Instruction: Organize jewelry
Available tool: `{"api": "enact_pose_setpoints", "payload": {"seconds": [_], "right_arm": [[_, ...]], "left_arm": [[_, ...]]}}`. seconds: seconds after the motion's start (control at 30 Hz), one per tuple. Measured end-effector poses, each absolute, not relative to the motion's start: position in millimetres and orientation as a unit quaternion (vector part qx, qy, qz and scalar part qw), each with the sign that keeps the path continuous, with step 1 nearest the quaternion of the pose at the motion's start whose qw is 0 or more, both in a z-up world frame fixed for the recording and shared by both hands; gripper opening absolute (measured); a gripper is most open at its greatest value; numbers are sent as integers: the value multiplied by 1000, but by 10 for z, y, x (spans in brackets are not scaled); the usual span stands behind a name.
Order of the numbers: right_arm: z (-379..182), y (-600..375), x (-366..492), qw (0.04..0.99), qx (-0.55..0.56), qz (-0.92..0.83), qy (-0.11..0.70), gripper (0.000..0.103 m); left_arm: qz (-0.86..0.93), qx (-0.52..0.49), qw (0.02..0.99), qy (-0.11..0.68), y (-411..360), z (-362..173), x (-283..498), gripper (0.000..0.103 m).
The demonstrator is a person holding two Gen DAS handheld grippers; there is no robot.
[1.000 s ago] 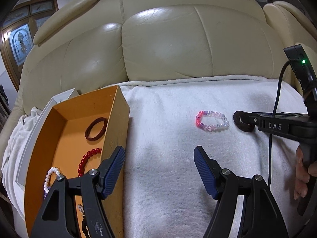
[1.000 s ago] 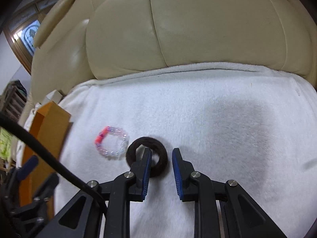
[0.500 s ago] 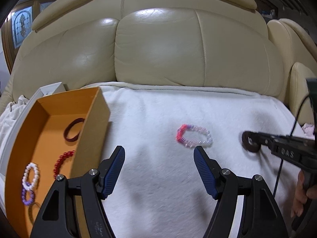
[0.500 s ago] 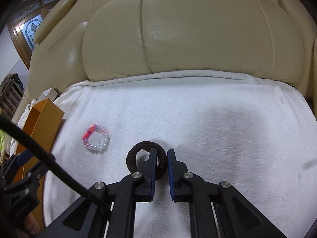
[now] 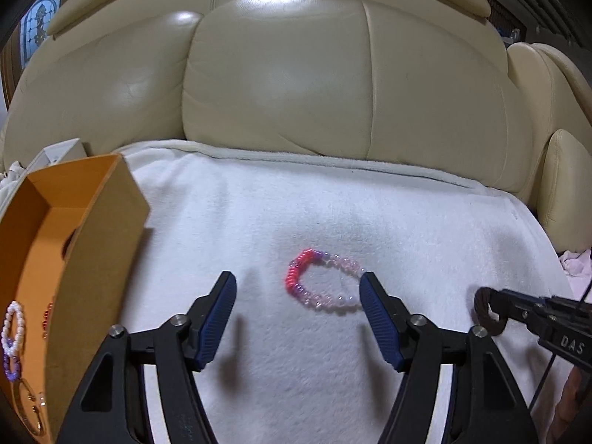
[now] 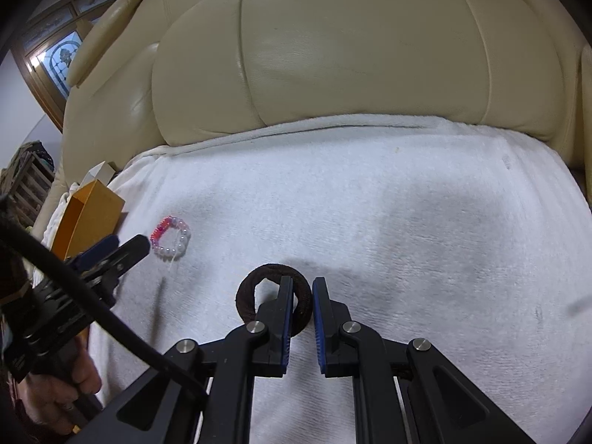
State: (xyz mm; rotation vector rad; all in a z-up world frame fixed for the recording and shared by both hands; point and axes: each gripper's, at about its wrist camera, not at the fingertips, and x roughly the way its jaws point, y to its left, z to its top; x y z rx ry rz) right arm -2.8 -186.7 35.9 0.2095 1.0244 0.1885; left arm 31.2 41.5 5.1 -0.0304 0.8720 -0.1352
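A bead bracelet (image 5: 323, 283), red and purple fading to pink and clear, lies on the white towel (image 5: 333, 214). My left gripper (image 5: 298, 288) hovers over it, jaws closing, with the bracelet between the fingertips and the pads not pressing on it. My right gripper (image 6: 303, 296) is shut on the right side of a dark brown ring (image 6: 248, 292). In the left wrist view the right gripper (image 5: 499, 298) holds that ring (image 5: 479, 305) at the right. An orange box (image 5: 92, 229) at the left holds a white bead bracelet (image 5: 13, 323) and other bracelets. In the right wrist view the bead bracelet (image 6: 171, 237) lies beside the left gripper (image 6: 129, 244).
The towel covers the seat of a cream leather sofa (image 5: 296, 92), whose backrest rises right behind it. A white box lid (image 5: 61, 150) sits behind the orange box (image 6: 88, 211). A black cable (image 6: 92, 307) and a person's hand (image 6: 70, 384) are at the lower left of the right wrist view.
My left gripper swung right from over the orange box until the bead bracelet lay between its fingers. The right gripper closed on the brown ring and drew away from the bracelet.
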Motion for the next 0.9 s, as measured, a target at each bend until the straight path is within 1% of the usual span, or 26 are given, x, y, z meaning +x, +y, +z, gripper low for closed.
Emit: {"api": "enact_pose_setpoints", "payload": {"seconds": [0.1, 0.13, 0.2, 0.23, 0.27, 0.3, 0.33, 0.37, 0.4, 0.43, 0.57, 0.6, 0.9], "right_arm": [[303, -1951, -35, 856, 109, 86, 498, 12], [288, -1965, -36, 855, 110, 86, 500, 12], [267, -1984, -37, 853, 111, 86, 503, 12], [261, -1992, -37, 853, 112, 86, 503, 12], [262, -2000, -39, 853, 112, 87, 503, 12], [265, -1998, -36, 853, 112, 87, 502, 12], [269, -2001, -34, 853, 112, 88, 502, 12], [276, -2004, -36, 854, 112, 88, 501, 12], [283, -2012, -39, 854, 112, 87, 500, 12], [294, -2026, -43, 855, 114, 87, 499, 12], [331, -2082, -59, 856, 117, 81, 497, 12], [336, -2083, -58, 856, 119, 79, 497, 12], [408, -2076, -69, 854, 127, 76, 498, 12]], "left_arm": [[-63, -15, 899, 433, 386, -42, 418, 61], [-60, -12, 896, 439, 385, -71, 443, 55], [-56, -11, 896, 440, 379, -90, 464, 54], [-58, -13, 896, 439, 377, -90, 473, 50], [-58, -13, 896, 439, 373, -94, 475, 48], [-59, -11, 897, 438, 365, -97, 474, 42], [-59, -7, 898, 437, 356, -99, 481, 34], [-60, -3, 898, 435, 349, -97, 479, 30], [-62, -1, 898, 435, 347, -91, 471, 20], [-64, 0, 898, 436, 352, -89, 465, 13], [-72, -7, 895, 441, 404, -65, 404, 10], [-75, -8, 894, 441, 408, -57, 373, 7], [-98, -3, 888, 450, 478, -12, 128, 7]]}}
